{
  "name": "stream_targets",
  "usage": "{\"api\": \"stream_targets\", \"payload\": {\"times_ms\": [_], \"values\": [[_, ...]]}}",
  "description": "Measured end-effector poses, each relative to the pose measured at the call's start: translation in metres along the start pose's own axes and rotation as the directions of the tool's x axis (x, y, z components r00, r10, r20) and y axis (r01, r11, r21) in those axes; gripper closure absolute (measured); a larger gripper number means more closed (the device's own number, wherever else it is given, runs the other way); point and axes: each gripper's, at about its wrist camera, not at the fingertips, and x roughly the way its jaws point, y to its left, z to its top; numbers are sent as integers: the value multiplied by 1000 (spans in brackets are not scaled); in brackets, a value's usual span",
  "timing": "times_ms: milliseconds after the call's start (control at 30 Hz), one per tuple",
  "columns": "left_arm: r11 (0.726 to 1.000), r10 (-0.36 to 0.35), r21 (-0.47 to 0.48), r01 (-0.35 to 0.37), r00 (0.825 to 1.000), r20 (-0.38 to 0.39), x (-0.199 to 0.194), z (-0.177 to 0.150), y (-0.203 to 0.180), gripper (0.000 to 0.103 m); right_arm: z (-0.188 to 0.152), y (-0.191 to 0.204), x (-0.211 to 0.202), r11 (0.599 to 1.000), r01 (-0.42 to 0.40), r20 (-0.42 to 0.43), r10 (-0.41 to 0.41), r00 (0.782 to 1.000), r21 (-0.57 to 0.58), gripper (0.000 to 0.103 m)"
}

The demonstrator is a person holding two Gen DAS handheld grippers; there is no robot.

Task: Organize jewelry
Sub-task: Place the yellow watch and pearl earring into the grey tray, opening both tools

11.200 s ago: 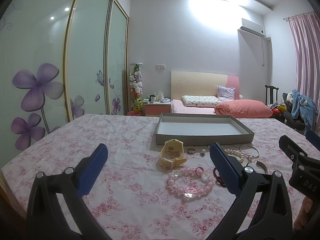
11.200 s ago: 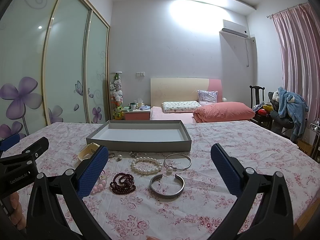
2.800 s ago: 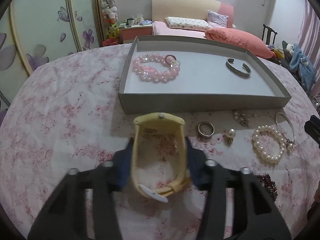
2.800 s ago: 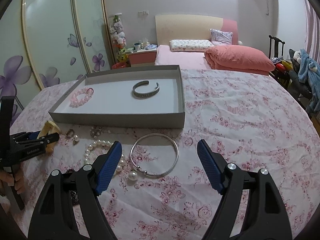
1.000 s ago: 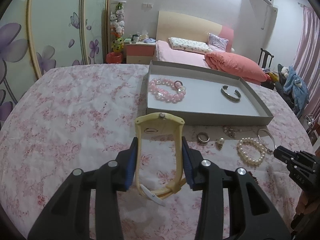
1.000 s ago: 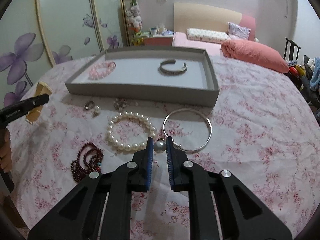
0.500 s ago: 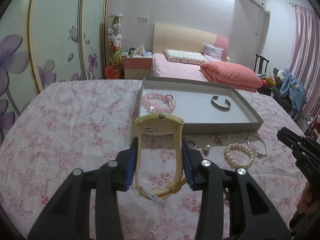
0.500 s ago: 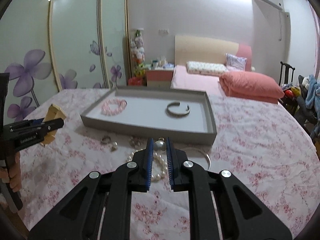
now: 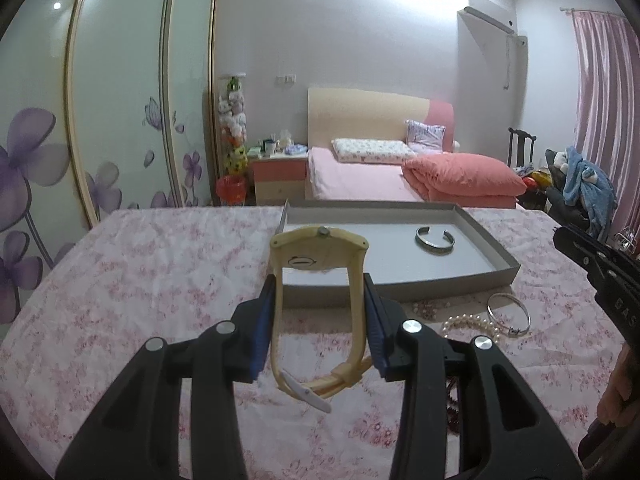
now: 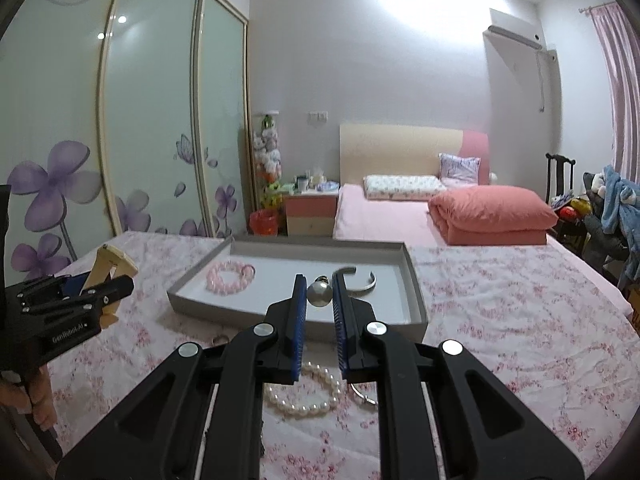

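Note:
My left gripper [image 9: 319, 286] is shut on a cream-yellow watch [image 9: 318, 256], held above the floral cloth in front of the grey tray [image 9: 486, 242]. The same watch [image 10: 112, 258] shows at the left of the right wrist view. My right gripper [image 10: 319, 285] is shut on a pearl pendant [image 10: 319, 293], lifted before the tray [image 10: 416, 300]. Inside the tray lie a pink bead bracelet [image 10: 230, 276] and a silver cuff [image 9: 435, 239], the cuff [image 10: 370, 280] partly hidden by my right fingers. A pearl bracelet [image 10: 304, 398] and a silver bangle [image 9: 509, 314] lie on the cloth.
The table wears a pink floral cloth [image 9: 140, 264]. Dark red beads [image 9: 452, 404] peek out beside my left gripper's right finger. A person's hand [image 10: 38, 396] holds the left gripper. Beyond the table stand a bed [image 9: 400, 176], a nightstand and sliding wardrobe doors [image 9: 120, 100].
Both grippers have risen and tilted up toward level, so the tray sits lower and nearer in each view. The pearl pendant was lifted off the cloth. The grips have not changed.

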Motion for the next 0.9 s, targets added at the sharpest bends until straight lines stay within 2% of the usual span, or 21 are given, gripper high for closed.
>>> {"api": "stream_targets", "payload": {"times_ms": [300, 600, 900], "values": [[999, 6, 33, -8, 998, 69, -7, 4, -12, 63, 3, 0, 1, 1000, 16, 47, -16, 999, 13, 89], [999, 1, 37, -3, 998, 70, -3, 6, -15, 63, 4, 4, 6, 999, 35, 68, -34, 997, -4, 89], [999, 0, 43, -3, 997, 71, 19, 20, -23, 63, 17, 9, 21, 999, 44, 106, -40, 994, -32, 89]]}}
